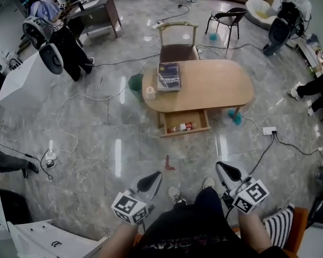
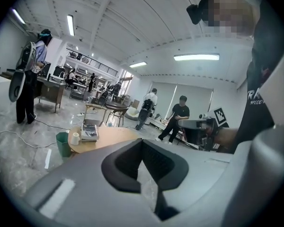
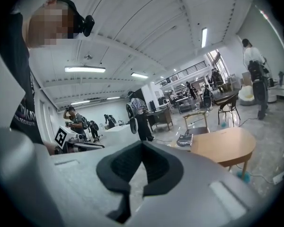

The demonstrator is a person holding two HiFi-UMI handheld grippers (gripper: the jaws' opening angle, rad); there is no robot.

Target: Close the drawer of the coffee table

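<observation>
Wooden and pulled out at the near side of the coffee table (image 1: 215,85), the drawer (image 1: 185,133) sits well ahead of the left gripper (image 1: 151,181) and right gripper (image 1: 227,172), both closed and empty; an off-centre shove could jam it askew.

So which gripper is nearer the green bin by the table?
Left. The left gripper is far short of the green bin, roughly in line; the right gripper is further right.

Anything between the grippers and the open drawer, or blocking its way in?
Between the left gripper, the right gripper and the drawer, only a small red item lies on the floor. Nothing visible blocks the drawer's way in.
</observation>
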